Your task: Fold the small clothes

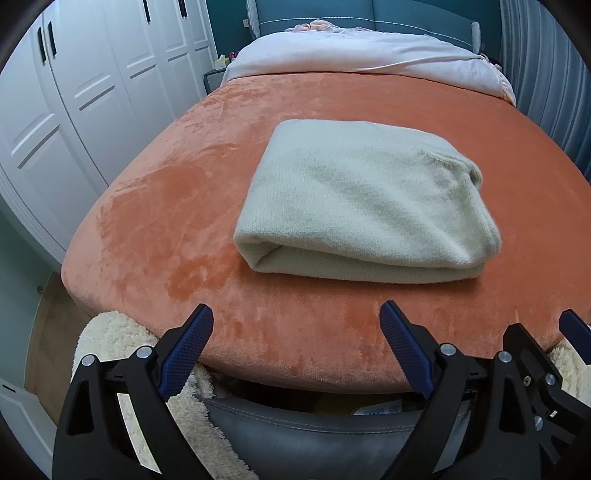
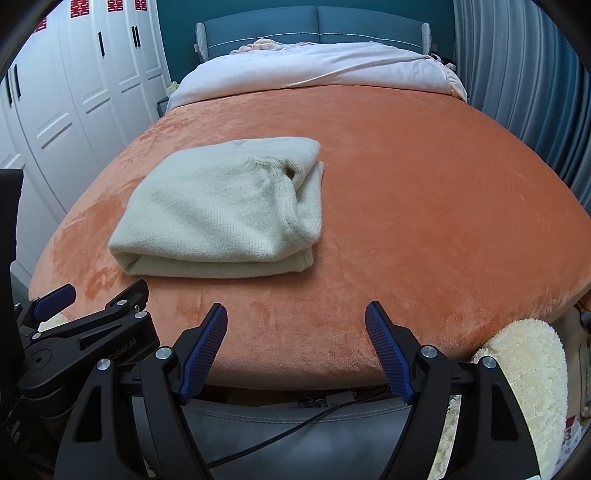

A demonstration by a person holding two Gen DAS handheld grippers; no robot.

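Observation:
A cream knit garment (image 1: 362,199) lies folded into a thick rectangle on the orange blanket (image 1: 184,206) of the bed. It also shows in the right wrist view (image 2: 221,210), left of centre. My left gripper (image 1: 297,314) is open and empty, held at the bed's near edge, short of the garment. My right gripper (image 2: 295,312) is open and empty, also at the near edge, to the right of the garment. The right gripper's finger shows at the right edge of the left wrist view (image 1: 572,325); the left gripper (image 2: 92,314) shows at the lower left of the right wrist view.
A pale duvet (image 2: 314,70) lies bunched at the head of the bed before a blue headboard (image 2: 314,26). White wardrobes (image 1: 74,92) stand on the left, a grey curtain (image 2: 517,74) on the right. A fluffy cream throw (image 2: 528,373) and a grey seat (image 1: 314,435) sit below the bed edge.

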